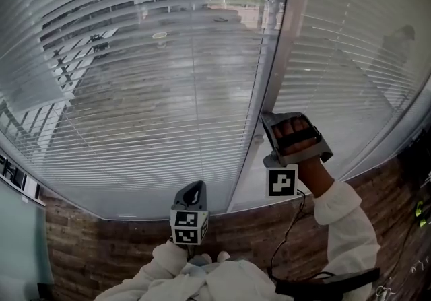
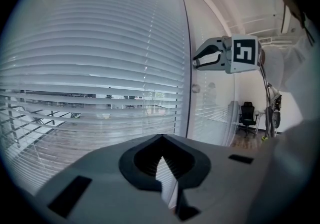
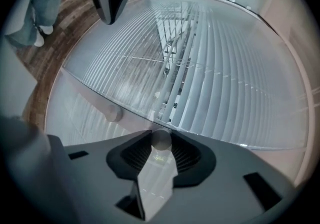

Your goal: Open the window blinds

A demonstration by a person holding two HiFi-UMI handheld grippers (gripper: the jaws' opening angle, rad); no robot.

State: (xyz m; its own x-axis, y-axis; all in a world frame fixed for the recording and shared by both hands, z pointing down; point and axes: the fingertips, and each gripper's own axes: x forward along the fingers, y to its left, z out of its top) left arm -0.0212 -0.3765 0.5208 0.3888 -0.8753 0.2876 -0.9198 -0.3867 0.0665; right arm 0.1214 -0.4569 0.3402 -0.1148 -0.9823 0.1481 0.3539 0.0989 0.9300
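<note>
The blinds [image 1: 155, 111] of the left pane hang with tilted slats, and the street shows through them. The right pane's blinds [image 1: 350, 57] look closed and white. On the frame post [image 1: 273, 71] between the panes, my right gripper [image 1: 267, 118] is shut on a small round knob [image 3: 161, 139], which sits between its ribbed pads. In the left gripper view the right gripper [image 2: 196, 61] reaches the post from the right. My left gripper [image 1: 194, 188] hangs lower, back from the glass, jaws together and holding nothing.
A second round knob [image 2: 195, 88] sits on the post just below the held one. Brown wood-plank floor [image 1: 236, 232] runs under the window. A cable [image 1: 291, 225] trails from the right gripper. An office chair [image 2: 246, 114] stands far off to the right.
</note>
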